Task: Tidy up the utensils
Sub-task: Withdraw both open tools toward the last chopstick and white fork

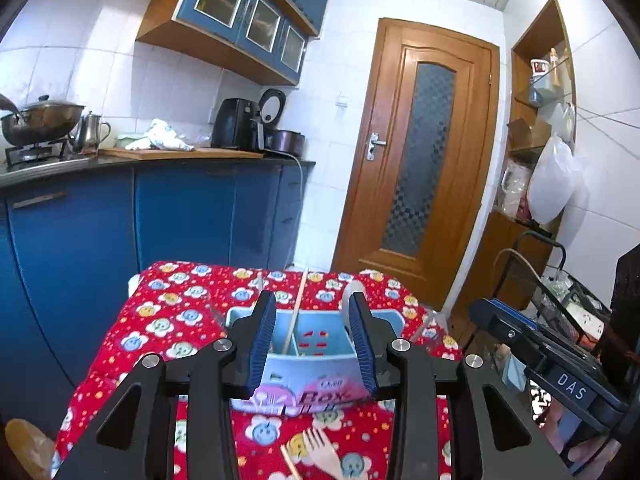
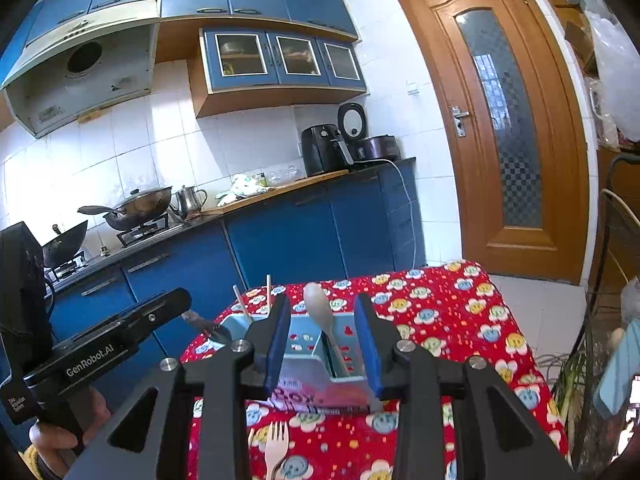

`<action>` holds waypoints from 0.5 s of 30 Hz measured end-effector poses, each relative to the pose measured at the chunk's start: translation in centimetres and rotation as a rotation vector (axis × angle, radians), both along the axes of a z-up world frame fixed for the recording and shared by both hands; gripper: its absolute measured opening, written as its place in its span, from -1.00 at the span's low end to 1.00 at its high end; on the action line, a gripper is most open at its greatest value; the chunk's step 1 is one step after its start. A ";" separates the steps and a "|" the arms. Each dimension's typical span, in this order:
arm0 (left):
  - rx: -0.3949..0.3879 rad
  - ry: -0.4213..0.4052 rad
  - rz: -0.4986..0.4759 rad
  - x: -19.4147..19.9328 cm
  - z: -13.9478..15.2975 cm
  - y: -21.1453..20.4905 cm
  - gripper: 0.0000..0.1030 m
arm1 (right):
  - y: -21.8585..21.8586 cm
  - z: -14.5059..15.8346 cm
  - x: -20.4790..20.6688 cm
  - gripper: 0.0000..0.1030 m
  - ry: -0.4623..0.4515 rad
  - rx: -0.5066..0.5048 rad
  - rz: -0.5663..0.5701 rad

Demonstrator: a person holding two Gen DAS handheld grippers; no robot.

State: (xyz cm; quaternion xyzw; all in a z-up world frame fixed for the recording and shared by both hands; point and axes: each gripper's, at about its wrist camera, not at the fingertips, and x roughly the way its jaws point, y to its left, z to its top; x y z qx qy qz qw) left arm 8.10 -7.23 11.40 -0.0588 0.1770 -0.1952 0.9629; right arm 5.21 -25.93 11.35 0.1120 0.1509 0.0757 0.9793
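both grippers, left (image 1: 314,340) and right (image 2: 322,340), hover spread and empty above the utensil box (image 2: 308,376); best drop squarely onto the fork (image 2: 277,446) handle.

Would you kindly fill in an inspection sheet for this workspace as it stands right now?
Surface: table under a red flowered cloth.
Job's things: light blue utensil box with compartments; chopsticks stand in its left part, a spoon in its right; a pale fork and one chopstick lie on the cloth in front.
Clutter: nothing seen on the cloth.
Grippers: left claw open, empty; right claw open, empty; both face the box.
Cables: white cord hangs from the counter.
Surroundings: blue cabinets, wok on the stove, kettle, air fryer, wooden door.
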 end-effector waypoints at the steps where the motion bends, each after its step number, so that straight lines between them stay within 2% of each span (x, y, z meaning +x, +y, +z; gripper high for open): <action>1: 0.003 0.005 0.000 -0.4 -0.1 0.1 -0.24 | 0.0 -0.2 -0.4 -0.28 0.005 0.002 -0.003; 9: 0.020 0.067 0.000 -2.3 -1.3 1.2 -0.23 | 0.3 -1.7 -2.6 -0.18 0.058 0.027 -0.011; 15: 0.048 0.160 -0.003 -2.8 -3.4 1.5 -0.23 | 0.6 -3.0 -3.6 -0.12 0.104 0.036 -0.019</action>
